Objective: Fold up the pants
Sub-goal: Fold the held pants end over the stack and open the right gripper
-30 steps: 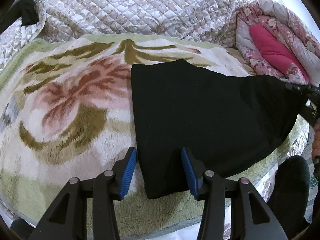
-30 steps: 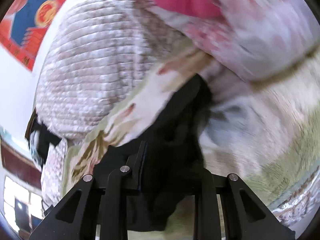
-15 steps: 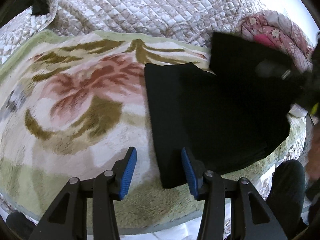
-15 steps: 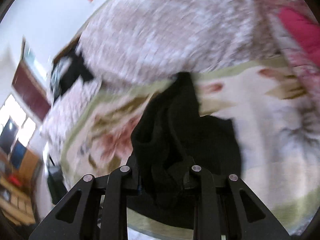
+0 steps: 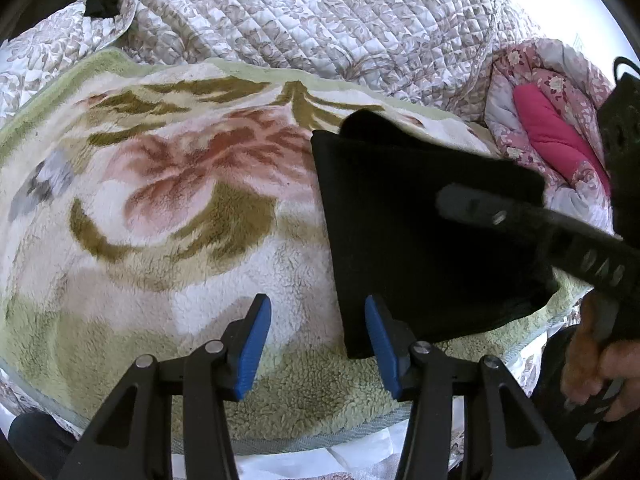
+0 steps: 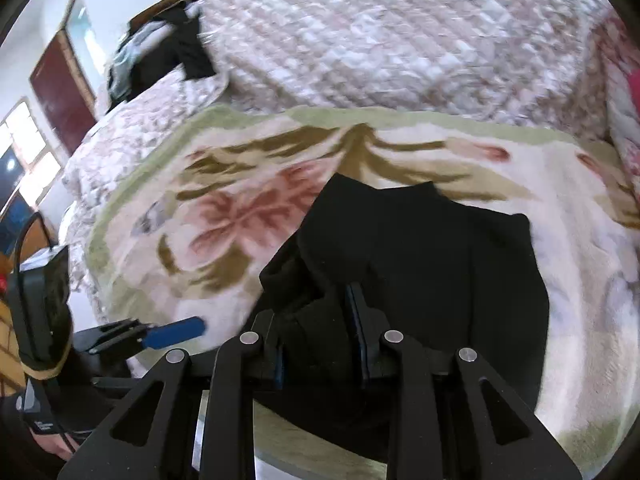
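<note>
Right gripper (image 6: 320, 344) clamping black pants (image 5: 420, 240), floral blanket (image 5: 160, 220)

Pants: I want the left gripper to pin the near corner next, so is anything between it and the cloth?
Nothing visible. The left gripper hangs open over bare blanket, and the pants edge lies just beside its right finger.

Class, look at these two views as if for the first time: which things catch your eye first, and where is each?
The black pants stand out most, lying partly folded on the floral fleece blanket at the near right. The right gripper has a bunched fold of them clamped in its jaws, while the left gripper hangs open over the pants' near left corner. Behind lies a quilted bedspread.
</note>
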A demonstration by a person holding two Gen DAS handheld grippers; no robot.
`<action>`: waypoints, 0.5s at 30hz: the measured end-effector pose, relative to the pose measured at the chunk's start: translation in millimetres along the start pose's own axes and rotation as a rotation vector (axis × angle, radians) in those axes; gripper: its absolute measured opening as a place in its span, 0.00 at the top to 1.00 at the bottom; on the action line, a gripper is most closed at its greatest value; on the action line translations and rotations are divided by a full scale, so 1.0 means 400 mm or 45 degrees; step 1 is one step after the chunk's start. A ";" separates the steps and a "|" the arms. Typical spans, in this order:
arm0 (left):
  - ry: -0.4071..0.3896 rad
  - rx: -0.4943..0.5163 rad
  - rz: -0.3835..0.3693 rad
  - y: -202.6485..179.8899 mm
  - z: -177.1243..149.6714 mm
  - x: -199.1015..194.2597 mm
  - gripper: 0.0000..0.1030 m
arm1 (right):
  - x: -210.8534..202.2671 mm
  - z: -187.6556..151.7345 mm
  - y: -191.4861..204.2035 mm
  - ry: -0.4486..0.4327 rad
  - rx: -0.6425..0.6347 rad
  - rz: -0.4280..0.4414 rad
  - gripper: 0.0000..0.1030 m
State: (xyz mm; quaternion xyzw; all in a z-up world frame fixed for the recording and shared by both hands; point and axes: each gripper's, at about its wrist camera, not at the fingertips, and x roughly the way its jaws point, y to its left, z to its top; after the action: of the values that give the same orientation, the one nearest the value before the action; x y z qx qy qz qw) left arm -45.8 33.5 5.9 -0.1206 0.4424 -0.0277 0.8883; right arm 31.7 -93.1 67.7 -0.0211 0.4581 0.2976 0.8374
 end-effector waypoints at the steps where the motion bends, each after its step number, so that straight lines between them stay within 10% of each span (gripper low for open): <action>1: -0.002 -0.001 0.003 0.002 0.000 -0.002 0.50 | 0.008 -0.008 0.005 0.016 -0.008 -0.002 0.75; 15: 0.009 -0.027 0.050 0.037 -0.019 -0.026 0.50 | 0.021 -0.013 0.024 0.026 0.020 0.199 0.57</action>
State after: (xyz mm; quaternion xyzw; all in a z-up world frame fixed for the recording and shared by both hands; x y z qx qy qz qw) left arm -58.9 48.0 6.0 -0.1211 0.4481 -0.0061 0.8857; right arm 26.2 -82.7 60.6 0.0182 0.4692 0.3581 0.8070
